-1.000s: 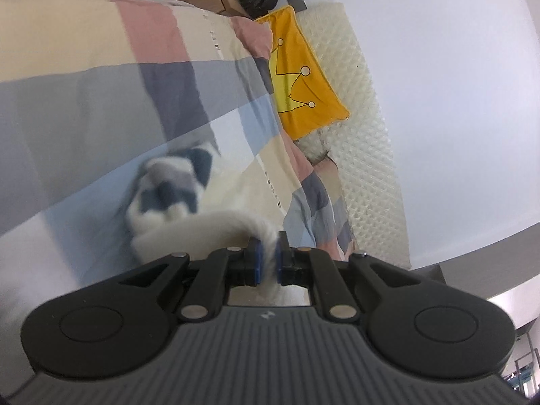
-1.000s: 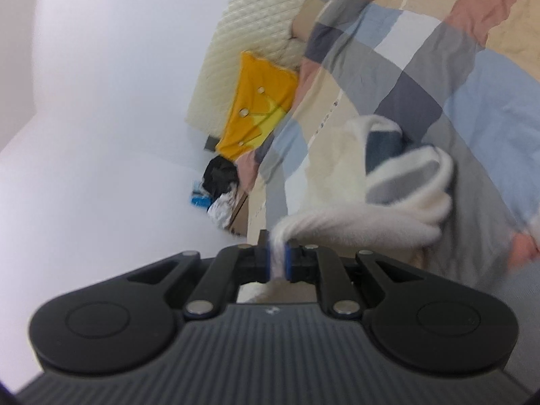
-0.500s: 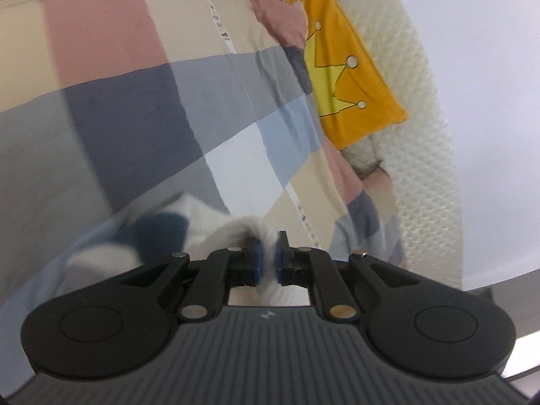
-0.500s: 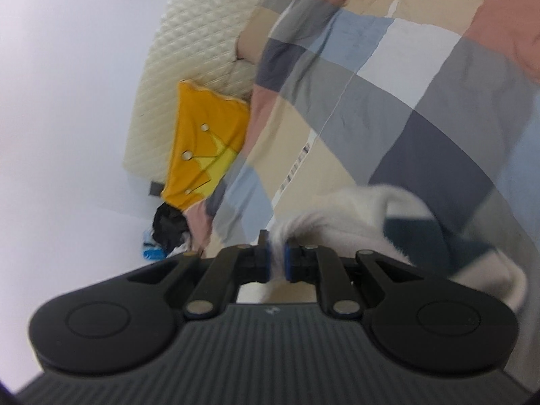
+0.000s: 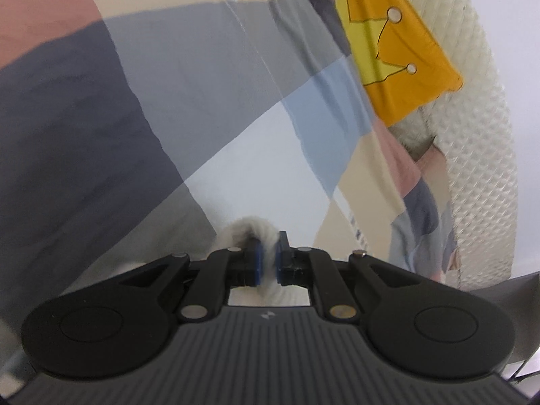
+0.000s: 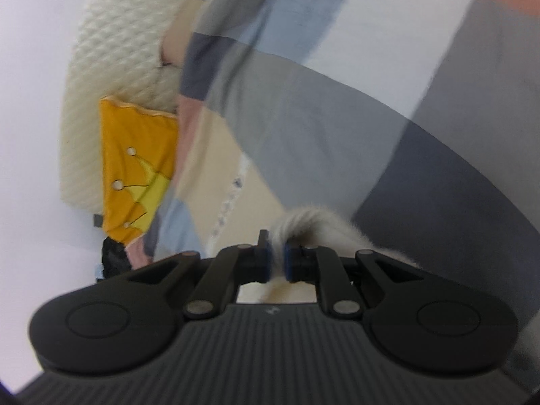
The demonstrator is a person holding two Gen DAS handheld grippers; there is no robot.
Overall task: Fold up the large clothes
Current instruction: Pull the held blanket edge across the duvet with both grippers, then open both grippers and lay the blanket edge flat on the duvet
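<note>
A fluffy white garment with dark patches is pinched in both grippers. In the left wrist view my left gripper [image 5: 267,260] is shut on a white fold of the garment [image 5: 241,233], close above the checked bedspread [image 5: 202,108]. In the right wrist view my right gripper [image 6: 276,259] is shut on another white fold of the garment [image 6: 314,222], also low over the bedspread [image 6: 337,118]. Most of the garment is hidden under the gripper bodies.
A yellow crown-print pillow [image 5: 398,50] lies at the head of the bed against a cream quilted headboard [image 5: 482,118]; it also shows in the right wrist view [image 6: 138,168]. A dark pile [image 6: 114,260] sits on the floor beside the bed. White walls surround.
Both grippers have moved forward and down toward the bedspread, carrying the garment. The garment's bulk, earlier visible ahead, has slipped out of sight beneath the grippers.
</note>
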